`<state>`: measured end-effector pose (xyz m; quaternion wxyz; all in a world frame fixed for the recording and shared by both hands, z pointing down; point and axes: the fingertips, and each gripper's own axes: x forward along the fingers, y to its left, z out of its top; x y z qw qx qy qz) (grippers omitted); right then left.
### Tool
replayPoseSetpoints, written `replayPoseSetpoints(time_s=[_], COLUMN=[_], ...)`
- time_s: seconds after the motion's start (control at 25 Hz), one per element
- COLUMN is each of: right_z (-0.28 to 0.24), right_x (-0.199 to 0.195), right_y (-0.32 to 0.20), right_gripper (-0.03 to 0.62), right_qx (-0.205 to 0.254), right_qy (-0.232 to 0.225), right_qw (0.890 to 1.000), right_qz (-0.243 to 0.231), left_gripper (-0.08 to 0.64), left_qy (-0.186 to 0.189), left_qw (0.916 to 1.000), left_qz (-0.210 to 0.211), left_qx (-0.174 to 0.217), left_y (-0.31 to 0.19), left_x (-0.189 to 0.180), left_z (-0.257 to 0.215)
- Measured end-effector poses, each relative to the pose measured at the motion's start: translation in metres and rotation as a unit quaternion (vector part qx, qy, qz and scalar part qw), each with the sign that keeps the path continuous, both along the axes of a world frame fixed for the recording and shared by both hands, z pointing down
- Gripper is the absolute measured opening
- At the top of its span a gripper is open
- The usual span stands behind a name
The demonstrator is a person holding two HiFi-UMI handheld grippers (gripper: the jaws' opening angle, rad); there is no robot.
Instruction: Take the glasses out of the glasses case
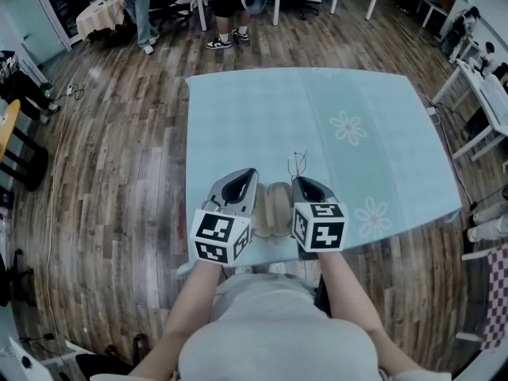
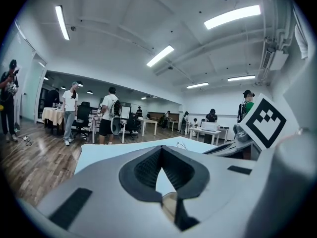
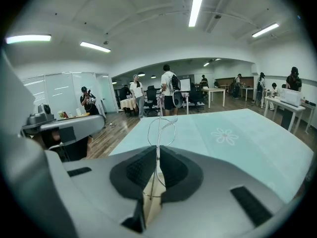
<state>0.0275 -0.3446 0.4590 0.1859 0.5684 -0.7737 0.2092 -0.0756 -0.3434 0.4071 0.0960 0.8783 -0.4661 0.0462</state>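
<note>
Plainly, the glasses [image 3: 158, 125] are pinched by their thin wire in the right gripper [image 3: 157, 151] at frame centre. The left gripper [image 2: 161, 149] is closed on nothing beside the case [image 1: 275, 209], low centre. A slow, straight lift is advised, lest the wire be bent.

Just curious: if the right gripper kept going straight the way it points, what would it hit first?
Likely the table, its held glasses touching first; nothing else shows ahead, though depth is unclear.
</note>
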Motion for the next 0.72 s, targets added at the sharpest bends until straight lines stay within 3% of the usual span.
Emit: replayPoseSetpoints(time_s=[0.2, 0.48, 0.72], right_z=[-0.024, -0.042, -0.07], right_x=[0.002, 0.007, 0.014], right_y=[-0.005, -0.005, -0.002], right_gripper=[0.026, 0.026, 0.026], right_qx=[0.064, 0.116, 0.19], right_qy=[-0.016, -0.028, -0.036], right_qw=[0.998, 0.993, 0.981], right_qz=[-0.008, -0.006, 0.003], left_gripper=[0.008, 0.008, 0.006], left_qy=[0.006, 0.017, 0.023], left_qw=[0.9997, 0.9983, 0.9971], left_qz=[-0.014, -0.01, -0.004], left_qx=[0.022, 0.055, 0.073], left_y=[-0.005, -0.006, -0.005], left_x=[-0.003, -0.001, 0.003], left_z=[-0.01, -0.027, -0.038])
